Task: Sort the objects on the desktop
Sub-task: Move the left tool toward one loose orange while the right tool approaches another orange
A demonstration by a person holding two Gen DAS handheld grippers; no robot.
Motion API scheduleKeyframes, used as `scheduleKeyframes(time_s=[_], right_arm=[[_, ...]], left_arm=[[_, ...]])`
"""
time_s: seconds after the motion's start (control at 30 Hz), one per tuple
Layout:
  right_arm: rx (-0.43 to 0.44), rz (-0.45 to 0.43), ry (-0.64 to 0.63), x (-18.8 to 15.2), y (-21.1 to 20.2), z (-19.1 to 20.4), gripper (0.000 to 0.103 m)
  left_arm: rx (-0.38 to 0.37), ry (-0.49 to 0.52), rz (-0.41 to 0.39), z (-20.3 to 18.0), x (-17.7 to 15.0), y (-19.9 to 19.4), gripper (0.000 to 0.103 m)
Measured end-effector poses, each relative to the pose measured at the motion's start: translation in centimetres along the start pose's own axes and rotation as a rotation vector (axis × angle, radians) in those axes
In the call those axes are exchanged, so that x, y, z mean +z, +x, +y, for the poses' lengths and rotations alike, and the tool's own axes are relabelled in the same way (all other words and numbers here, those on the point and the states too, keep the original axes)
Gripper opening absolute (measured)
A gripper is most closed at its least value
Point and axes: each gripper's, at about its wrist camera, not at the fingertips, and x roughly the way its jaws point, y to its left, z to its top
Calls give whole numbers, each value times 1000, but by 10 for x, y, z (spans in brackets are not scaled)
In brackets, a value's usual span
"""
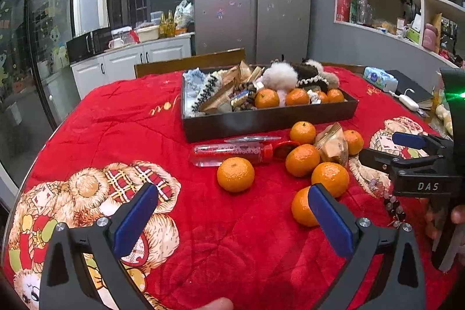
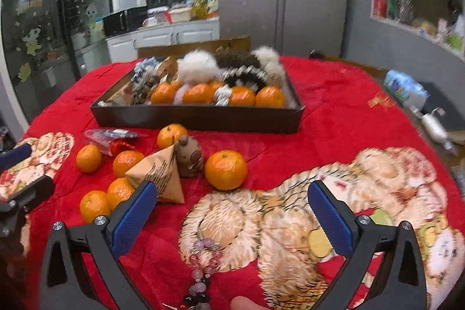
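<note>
Left wrist view: left gripper (image 1: 232,220) spread wide, empty, above loose mandarins (image 1: 235,174) before the dark tray (image 1: 261,121). Risk: round fruit rolling off the blue pads. Bottle (image 1: 229,154) label unreadable.

Right wrist view: right gripper (image 2: 232,217) wide, empty; bead bracelet (image 2: 200,266) beneath, cut off below; beads likely slip.
</note>
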Motion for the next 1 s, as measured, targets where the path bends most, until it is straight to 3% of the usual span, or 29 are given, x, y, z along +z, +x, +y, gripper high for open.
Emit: scheduleKeyframes(time_s=[0.13, 0.4, 0.6, 0.77, 0.83, 0.9, 1.0], right_arm=[[43, 29, -8, 1, 7, -1, 103], [16, 65, -41, 6, 21, -1, 103], [-11, 75, -66, 12, 28, -4, 103], [-14, 106, -64, 17, 39, -13, 96], [4, 131, -49, 19, 47, -18, 85], [26, 155, -33, 18, 52, -22, 80], [58, 200, -20, 17, 61, -24, 79]], left_arm=[[-19, -15, 22, 0, 0, 5, 103], [-15, 29, 75, -10, 4, 20, 103], [1, -3, 130, -2, 10, 41, 103], [6, -19, 169, 2, 15, 61, 103], [11, -13, 193, 2, 16, 70, 103], [11, -11, 221, 3, 16, 77, 103], [26, -22, 263, 6, 15, 87, 103]])
